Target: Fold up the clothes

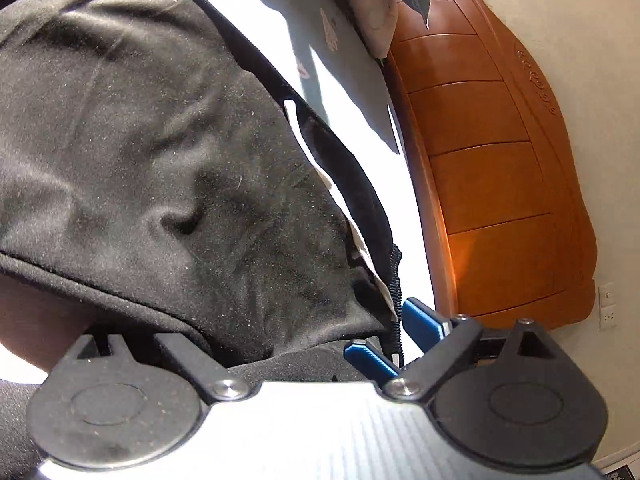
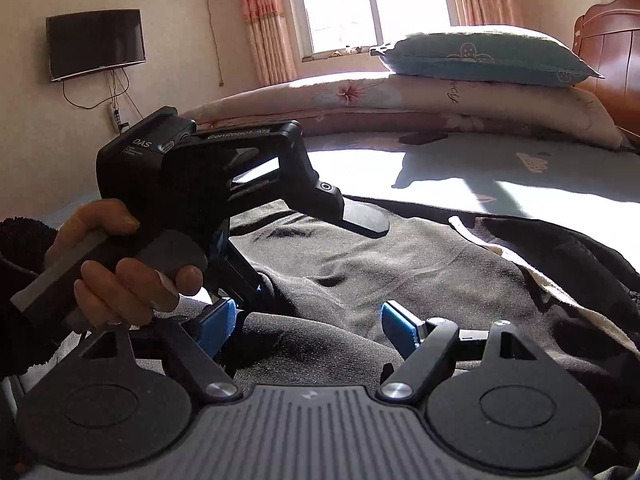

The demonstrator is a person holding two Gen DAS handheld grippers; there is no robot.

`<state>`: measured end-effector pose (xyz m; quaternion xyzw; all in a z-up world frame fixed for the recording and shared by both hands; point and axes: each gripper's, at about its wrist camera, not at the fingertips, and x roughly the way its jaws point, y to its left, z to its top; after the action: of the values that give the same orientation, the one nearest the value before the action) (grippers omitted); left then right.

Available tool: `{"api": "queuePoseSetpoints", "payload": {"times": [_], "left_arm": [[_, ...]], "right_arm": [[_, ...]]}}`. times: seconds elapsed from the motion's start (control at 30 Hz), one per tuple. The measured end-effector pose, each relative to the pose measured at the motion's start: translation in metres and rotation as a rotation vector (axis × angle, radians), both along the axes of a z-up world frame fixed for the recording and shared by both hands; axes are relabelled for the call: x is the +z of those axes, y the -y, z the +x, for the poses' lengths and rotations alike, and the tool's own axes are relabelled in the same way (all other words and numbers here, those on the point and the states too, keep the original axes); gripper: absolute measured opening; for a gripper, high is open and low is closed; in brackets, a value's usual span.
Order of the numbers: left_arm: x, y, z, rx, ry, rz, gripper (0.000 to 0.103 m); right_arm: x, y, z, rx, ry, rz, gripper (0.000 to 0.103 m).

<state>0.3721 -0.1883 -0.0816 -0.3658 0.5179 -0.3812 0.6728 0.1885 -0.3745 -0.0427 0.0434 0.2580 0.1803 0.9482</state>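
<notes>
Black garment (image 2: 360, 264): spread flat on the bed (image 2: 520, 168), filling the right wrist view from 3 to 9 o'clock. Right tool (image 2: 308, 324): released, blue fingers parted wide over the cloth at 6 o'clock. Left tool (image 2: 236, 272): held in a hand (image 2: 120, 280) at 9 o'clock, tips down on the garment, arms splayed wide, released (one finger buried under fabric). Pillow (image 2: 488, 58): stacked at 1 o'clock.
</notes>
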Motion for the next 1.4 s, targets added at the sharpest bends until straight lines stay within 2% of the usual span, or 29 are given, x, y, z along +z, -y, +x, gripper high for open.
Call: {"api": "queuePoseSetpoints", "payload": {"times": [0.07,0.13,0.27,0.4,0.47,0.57,0.63,0.77,0.87,0.97,1.03,1.17,1.3,1.4], "left_arm": [[0.008,-0.008,0.012,0.045,-0.012,-0.097,0.092],[0.018,-0.013,0.021,0.071,0.014,-0.138,0.092],[0.03,-0.006,0.034,0.062,0.035,-0.128,0.092],[0.033,0.001,0.036,0.051,0.045,-0.109,0.092],[0.031,0.0,0.036,0.05,0.047,-0.113,0.092],[0.028,-0.006,0.032,0.044,0.053,-0.114,0.093],[0.027,-0.008,0.031,0.033,0.044,-0.113,0.093],[0.027,-0.008,0.029,0.002,0.046,-0.089,0.093],[0.03,-0.01,0.029,-0.017,0.06,-0.075,0.093],[0.031,-0.01,0.03,-0.035,0.058,-0.062,0.093],[0.03,-0.01,0.029,-0.049,0.063,-0.045,0.093],[0.027,-0.016,0.024,-0.08,0.059,0.018,0.093],[0.023,-0.04,0.022,-0.071,0.064,0.096,0.094],[0.016,-0.064,0.024,-0.018,0.035,0.14,0.094]], "right_arm": [[0.0,-0.002,-0.001,0.006,-0.002,-0.02,0.084],[0.001,-0.004,0.0,0.023,0.003,-0.032,0.084],[-0.002,-0.01,0.007,0.061,-0.025,-0.041,0.084],[-0.022,-0.02,0.02,0.063,-0.153,-0.099,0.084],[-0.022,-0.025,0.016,0.063,-0.145,-0.098,0.084],[-0.017,-0.027,0.022,0.1,-0.133,-0.021,0.084],[-0.026,-0.036,0.035,0.111,-0.162,-0.069,0.084],[-0.031,-0.051,0.047,0.095,-0.17,-0.135,0.085],[-0.023,-0.06,0.038,0.185,-0.16,-0.073,0.084],[-0.03,-0.078,0.048,0.222,-0.184,-0.081,0.084],[-0.035,-0.087,0.06,0.211,-0.165,-0.079,0.088],[-0.027,-0.093,0.066,0.185,-0.221,-0.063,0.088],[-0.028,-0.08,0.027,0.166,-0.225,-0.017,0.087],[-0.018,-0.079,0.004,0.177,-0.187,0.01,0.087]]}}
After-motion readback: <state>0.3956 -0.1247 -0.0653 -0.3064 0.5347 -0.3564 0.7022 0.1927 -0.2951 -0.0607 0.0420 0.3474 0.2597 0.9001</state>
